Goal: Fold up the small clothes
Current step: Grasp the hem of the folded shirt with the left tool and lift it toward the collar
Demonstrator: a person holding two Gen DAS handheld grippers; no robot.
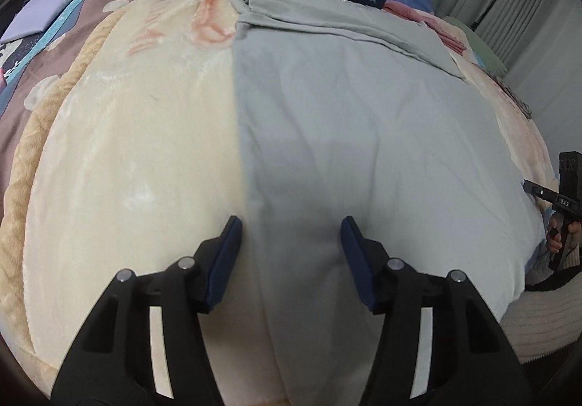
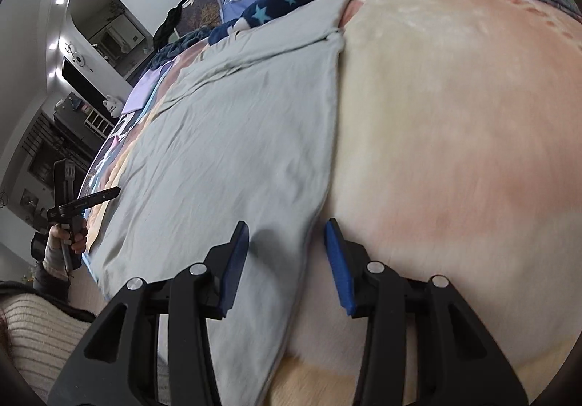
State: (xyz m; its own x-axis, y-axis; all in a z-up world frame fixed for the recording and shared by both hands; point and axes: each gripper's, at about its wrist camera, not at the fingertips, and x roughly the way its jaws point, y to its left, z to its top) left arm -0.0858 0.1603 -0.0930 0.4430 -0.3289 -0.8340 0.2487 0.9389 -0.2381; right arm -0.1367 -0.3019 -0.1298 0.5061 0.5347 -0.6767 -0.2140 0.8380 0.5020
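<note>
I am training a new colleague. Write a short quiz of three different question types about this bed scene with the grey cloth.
1. True or false: the left gripper is closed on the grey garment.
2. Which edge of the garment lies between the open right gripper's fingers? A) right edge B) far edge
3. Fill in: the garment lies on a cream ___.

Key: 1 false, open, with the garment's left edge between the fingers; 2 A; 3 blanket.

cut off: grey garment (image 1: 363, 151) at bottom edge | blurred: room shelves (image 2: 62, 151) at left, contents unreadable
</note>
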